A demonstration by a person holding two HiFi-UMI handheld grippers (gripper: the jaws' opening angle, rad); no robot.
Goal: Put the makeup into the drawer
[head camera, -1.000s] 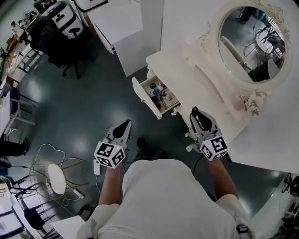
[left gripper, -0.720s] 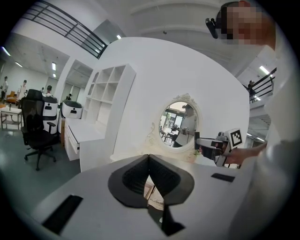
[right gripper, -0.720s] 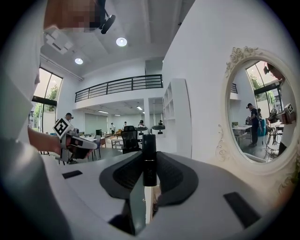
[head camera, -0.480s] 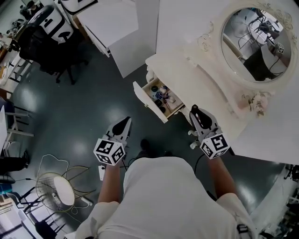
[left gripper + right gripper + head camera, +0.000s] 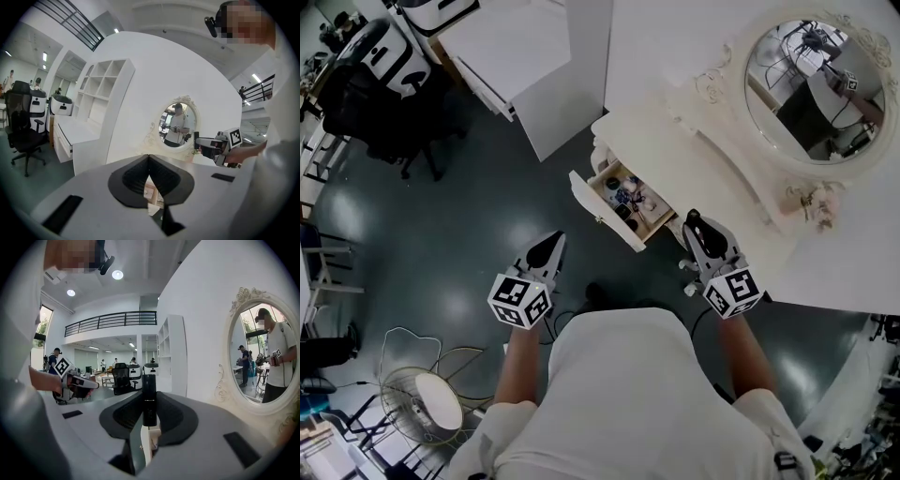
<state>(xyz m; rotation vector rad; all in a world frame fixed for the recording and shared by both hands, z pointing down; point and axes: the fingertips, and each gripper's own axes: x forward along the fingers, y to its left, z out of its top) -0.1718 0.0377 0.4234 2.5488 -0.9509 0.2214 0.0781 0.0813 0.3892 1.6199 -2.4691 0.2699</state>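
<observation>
While a white-shirted torso fills the near edge of the head view and a wire chair (image 5: 422, 403) sits at lower left, the left gripper (image 5: 553, 244) hangs over glossy dark floor (image 5: 441, 216), its jaws together and empty. The right gripper (image 5: 693, 222) — just beside the cream dressing table (image 5: 675, 159) — is clamped on a slim black makeup stick (image 5: 149, 399), upright between its pads. Ahead, between both, the wood-lined drawer (image 5: 602, 212) stands open holding small items; beyond — a carved oval mirror (image 5: 811, 89) and a black office chair (image 5: 375, 94).
</observation>
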